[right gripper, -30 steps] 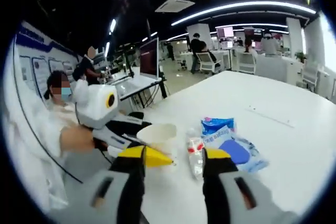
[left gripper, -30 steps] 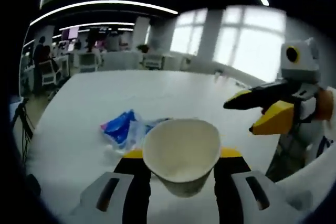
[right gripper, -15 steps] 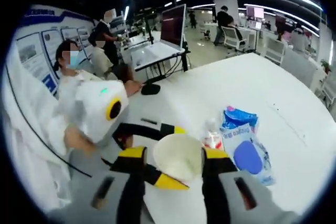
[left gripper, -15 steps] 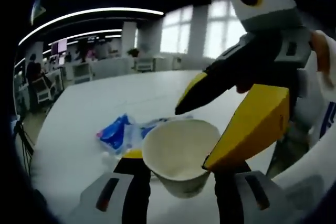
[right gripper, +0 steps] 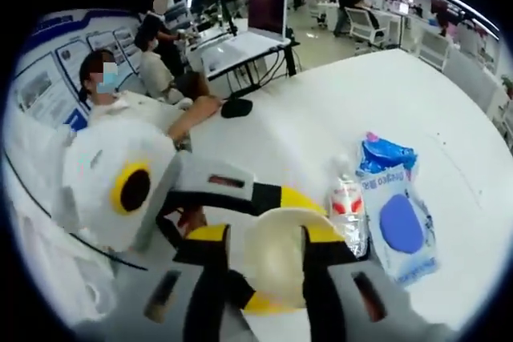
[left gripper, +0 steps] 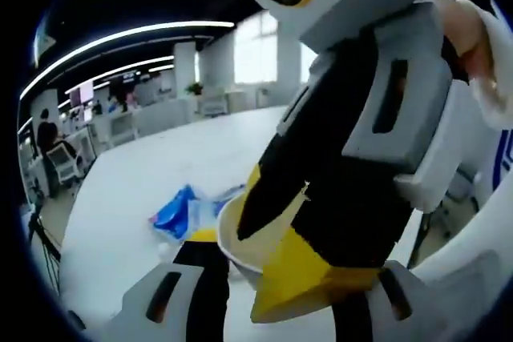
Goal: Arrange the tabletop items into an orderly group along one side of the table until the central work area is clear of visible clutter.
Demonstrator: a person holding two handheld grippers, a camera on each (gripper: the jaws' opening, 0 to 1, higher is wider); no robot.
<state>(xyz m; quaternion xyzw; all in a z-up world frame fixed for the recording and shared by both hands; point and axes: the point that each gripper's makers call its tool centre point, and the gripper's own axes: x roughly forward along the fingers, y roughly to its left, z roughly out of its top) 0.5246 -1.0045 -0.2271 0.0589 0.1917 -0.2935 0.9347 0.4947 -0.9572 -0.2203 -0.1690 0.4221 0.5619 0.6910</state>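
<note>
A cream paper cup (right gripper: 272, 260) sits between the jaws of my left gripper (left gripper: 276, 239), which is shut on it and holds it above the white table (left gripper: 136, 174). In the left gripper view the cup (left gripper: 230, 239) is mostly covered by my right gripper (left gripper: 255, 268), which reaches in from the right with one finger over the rim and its yellow finger in front. In the right gripper view my right gripper (right gripper: 268, 238) stands open with a jaw on either side of the cup. The left gripper (right gripper: 288, 254) comes in there from the left.
A blue wipes packet (right gripper: 398, 226) and a small plastic bottle with a red label (right gripper: 347, 210) lie on the table (right gripper: 337, 110) just past the cup. The packet (left gripper: 178, 212) also shows beyond the left jaws. A masked person (right gripper: 120, 98) sits at the table edge near a monitor (right gripper: 268, 2).
The right gripper has closed in on the cup held by the left gripper, from well apart to straddling it. The cup stays in the left jaws.
</note>
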